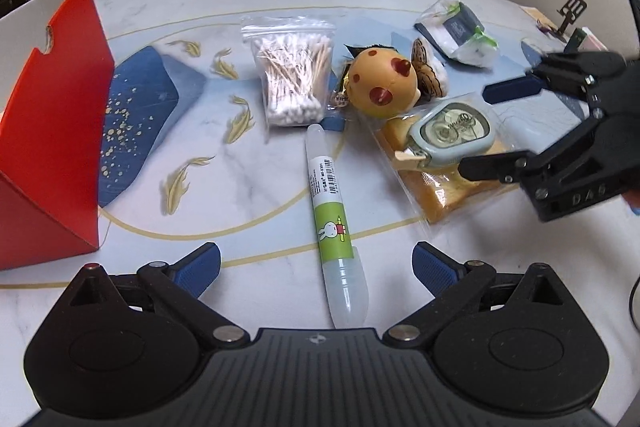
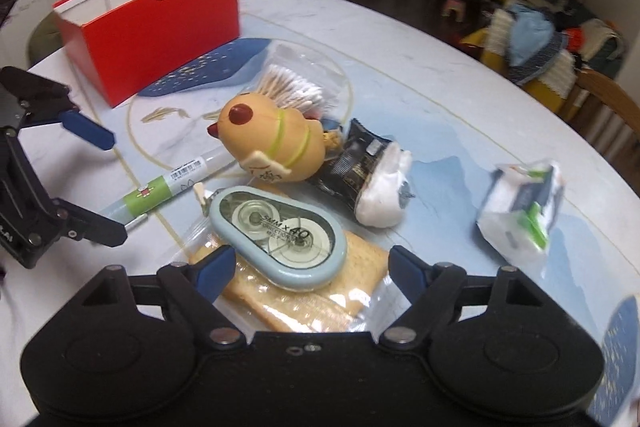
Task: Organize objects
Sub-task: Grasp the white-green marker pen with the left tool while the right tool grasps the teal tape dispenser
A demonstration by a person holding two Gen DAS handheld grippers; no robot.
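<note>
Barely started here. My left hand-held gripper (image 1: 316, 269) is spread wide over the near end of the glue stick (image 1: 334, 223), nothing gripped. My right hand-held gripper (image 2: 310, 265) is open around the correction tape (image 2: 280, 237) on the cracker pack (image 2: 304, 303), not pinching. Further back, the chick toy (image 1: 382, 83) and cotton swabs (image 1: 292, 79) sit loose on the table (image 1: 248, 183). The red box (image 2: 156, 27) looks empty, so everything's left.
</note>
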